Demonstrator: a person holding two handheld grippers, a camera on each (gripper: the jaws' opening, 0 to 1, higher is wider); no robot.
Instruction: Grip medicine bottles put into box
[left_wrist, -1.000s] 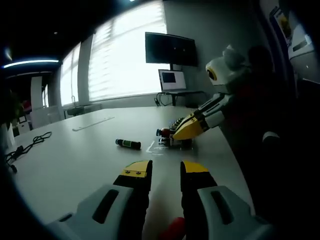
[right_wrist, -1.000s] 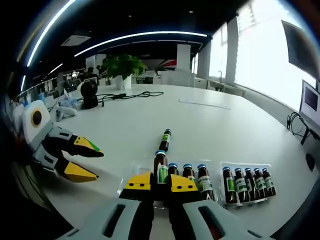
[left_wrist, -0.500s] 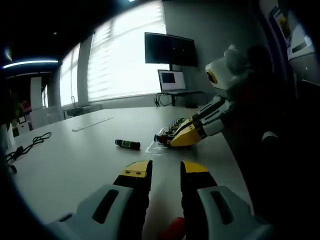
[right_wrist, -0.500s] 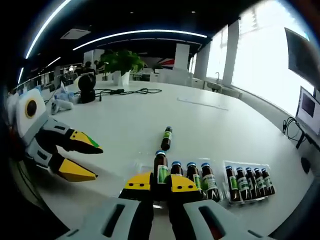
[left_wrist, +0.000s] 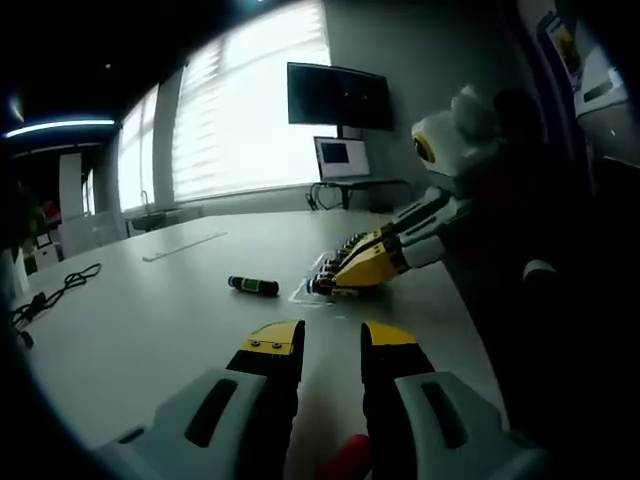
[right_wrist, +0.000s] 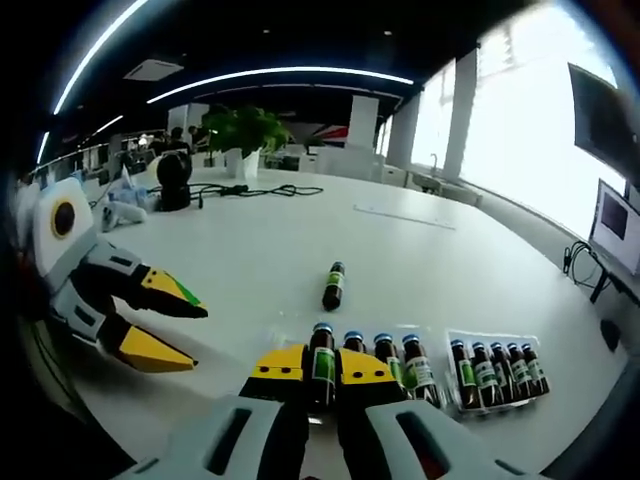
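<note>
Right gripper (right_wrist: 322, 366): yellow-tipped jaws pinch an upright brown medicine bottle (right_wrist: 322, 352) with a blue cap and a green label. Compared with half a second ago, the held bottle sits lower between the jaw tips and in line with the three bottles (right_wrist: 388, 362) standing in the clear tray (right_wrist: 418, 330) just right of the jaws; in the left gripper view the same gripper (left_wrist: 345, 277) has come down towards the table at the tray's near end. A second clear tray (right_wrist: 497, 372), further right, holds a row of five bottles. One loose bottle (right_wrist: 333, 286) lies on its side ahead of the right jaws, well apart from the trays; its position on the table is unchanged.

Left gripper (left_wrist: 332, 350): jaws spread with a clear gap, nothing between them, hovering over bare white table (left_wrist: 150, 320). Its pose matches the earlier frames. In the right gripper view it (right_wrist: 170, 320) sits far to the left, jaws apart, pointing across the table towards the tray.

Room for moving: a wide bare stretch of table lies ahead of both grippers. The table's edge runs close behind the trays, to the right of the right jaws. Black cables (right_wrist: 250, 189) and a potted plant (right_wrist: 243, 130) stand far ahead; a monitor (left_wrist: 338, 97) hangs on the wall beyond the table.
</note>
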